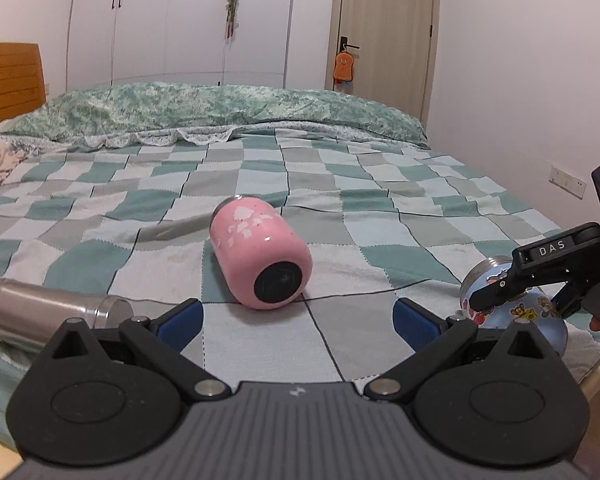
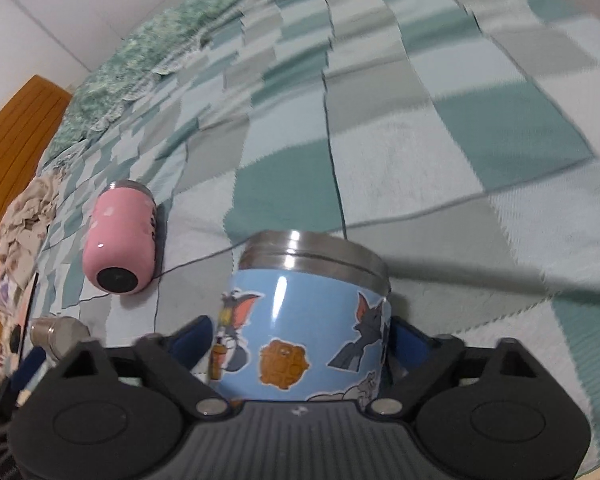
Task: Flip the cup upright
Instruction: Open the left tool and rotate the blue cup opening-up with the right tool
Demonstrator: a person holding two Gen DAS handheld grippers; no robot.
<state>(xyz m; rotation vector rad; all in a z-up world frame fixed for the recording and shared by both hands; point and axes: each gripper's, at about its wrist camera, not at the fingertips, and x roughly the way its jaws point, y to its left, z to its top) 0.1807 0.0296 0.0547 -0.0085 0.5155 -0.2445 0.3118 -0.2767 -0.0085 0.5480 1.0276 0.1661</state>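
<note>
A blue cup with cartoon stickers [image 2: 300,328] sits between the blue pads of my right gripper [image 2: 300,344], which is shut on its body; its steel rim points away from the camera. In the left wrist view the same cup [image 1: 512,312] is at the right, tilted, in the right gripper [image 1: 496,296]. A pink cup [image 1: 260,256] lies on its side on the checked bed cover, its black base toward my left gripper [image 1: 296,320], which is open and empty just short of it. The pink cup also shows in the right wrist view [image 2: 120,248].
A steel cup [image 1: 52,312] lies on its side at the left; it also shows in the right wrist view [image 2: 60,336]. A green quilt [image 1: 220,112] runs across the back of the bed. A wooden headboard [image 1: 8,80] stands at the left, a wall at the right.
</note>
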